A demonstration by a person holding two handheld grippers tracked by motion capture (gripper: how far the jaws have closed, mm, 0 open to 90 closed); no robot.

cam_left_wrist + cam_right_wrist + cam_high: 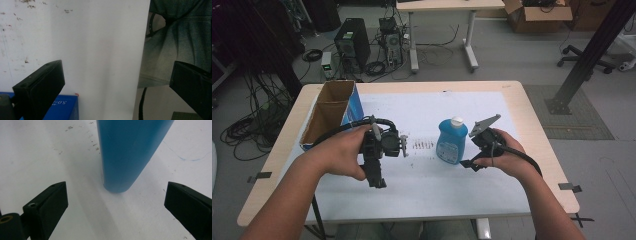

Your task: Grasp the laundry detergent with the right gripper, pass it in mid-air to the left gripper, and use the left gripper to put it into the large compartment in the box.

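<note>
High view: blue bottle (451,140) upright on white sheet (432,190)
Right gripper (116,200): jaws apart, bottle just ahead
Left gripper (117,82): jaws apart, empty

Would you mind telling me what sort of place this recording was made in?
Probably a lab or workshop: a desktop computer tower sits on the floor among loose cables, with a cardboard box and a second table behind the white-covered work table.

my lab bench: computer tower (352,42) and tangled cables (254,125) on floor, cardboard box (538,15), office chair base (584,62) behind.
</note>
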